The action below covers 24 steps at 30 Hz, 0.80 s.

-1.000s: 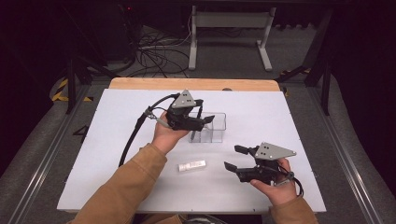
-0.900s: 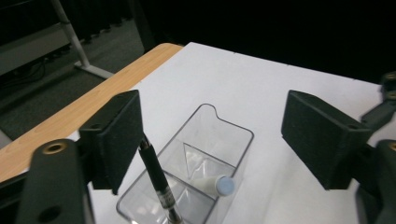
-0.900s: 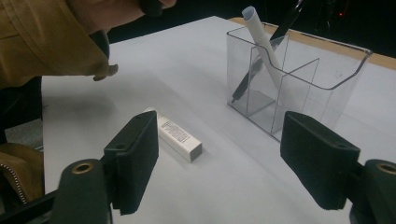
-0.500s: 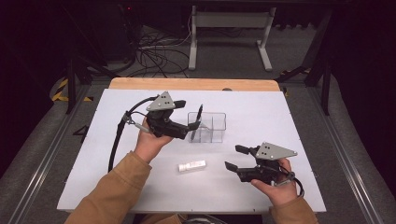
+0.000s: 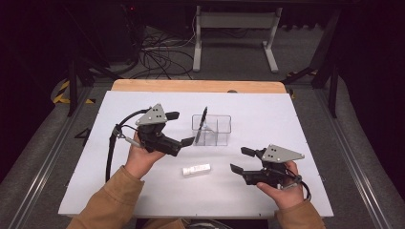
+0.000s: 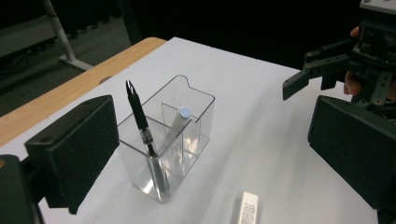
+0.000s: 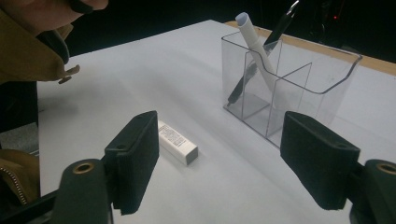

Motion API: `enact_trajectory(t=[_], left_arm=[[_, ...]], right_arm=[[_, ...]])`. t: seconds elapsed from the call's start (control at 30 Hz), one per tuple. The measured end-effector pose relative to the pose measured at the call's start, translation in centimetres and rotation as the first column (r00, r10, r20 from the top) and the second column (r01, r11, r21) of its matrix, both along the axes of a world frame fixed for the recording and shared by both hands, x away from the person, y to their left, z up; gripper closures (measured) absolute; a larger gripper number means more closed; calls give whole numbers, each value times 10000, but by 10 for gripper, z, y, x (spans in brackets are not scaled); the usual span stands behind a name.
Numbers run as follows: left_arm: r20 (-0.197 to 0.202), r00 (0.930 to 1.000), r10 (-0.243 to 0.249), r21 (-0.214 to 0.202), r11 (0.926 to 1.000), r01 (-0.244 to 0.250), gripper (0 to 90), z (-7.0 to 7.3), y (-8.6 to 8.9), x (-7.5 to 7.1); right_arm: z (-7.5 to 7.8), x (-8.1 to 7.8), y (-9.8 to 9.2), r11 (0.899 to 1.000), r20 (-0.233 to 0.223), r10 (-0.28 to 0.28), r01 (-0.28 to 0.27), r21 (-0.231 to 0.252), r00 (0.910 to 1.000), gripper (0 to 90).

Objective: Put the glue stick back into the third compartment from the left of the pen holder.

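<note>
Pen (image 6: 140, 123) stands tilted in the clear organizer's (image 5: 223, 125) left compartment; your left gripper (image 5: 180, 129), jaws just opened wide and empty, sits beside it. Next, the eraser box (image 5: 196, 170) near your half-open, empty right gripper (image 5: 237, 160).

The high view looks forward and down from above the person's side of the counter (image 5: 143, 200), taking in its whole top from well back. The 2 gripper views ride low and close, each looking along its own jaws across the counter. All 3 views share the clear organizer (image 5: 211, 129) (image 6: 166, 144) (image 7: 285, 79) and the small white box (image 5: 196, 170) (image 6: 248, 209) (image 7: 176, 142).
</note>
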<state>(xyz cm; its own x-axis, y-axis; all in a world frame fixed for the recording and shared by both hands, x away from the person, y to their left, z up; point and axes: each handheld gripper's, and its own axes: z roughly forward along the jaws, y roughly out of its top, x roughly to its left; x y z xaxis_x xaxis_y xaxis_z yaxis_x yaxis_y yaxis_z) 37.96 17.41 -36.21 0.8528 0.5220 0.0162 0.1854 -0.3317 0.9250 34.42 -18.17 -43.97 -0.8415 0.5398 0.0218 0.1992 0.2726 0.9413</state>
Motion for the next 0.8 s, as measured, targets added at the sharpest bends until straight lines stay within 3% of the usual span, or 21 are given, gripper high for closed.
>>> enact_trajectory(t=[0.1,0.2,0.33,0.53,0.67,0.8], left_arm=[[-291,9995,-117,39,9999,118,19,-3,4,-3],[-490,9988,-18,442,9990,40,20,-8,7,-5],[-1140,9935,-28,809,9966,121,11,-14,8,-7],[-1221,9925,-108,1454,9890,287,5,-23,6,-15],[-1087,9939,-185,1378,9899,335,11,-24,10,-20],[-944,9951,-294,620,9975,353,20,-24,22,-25]], right_arm=[[0,0,0,10000,-32,-6,6,-72,10000,298],[0,0,-1,9999,-67,-6,5,-166,10000,305],[0,1,-1,9998,-18,-24,24,-190,10000,306],[-1,1,0,9994,5,20,-19,-338,10000,312],[-2,1,0,9992,20,54,-53,-402,10000,318],[-2,1,1,9990,107,71,-66,-447,9999,322]])
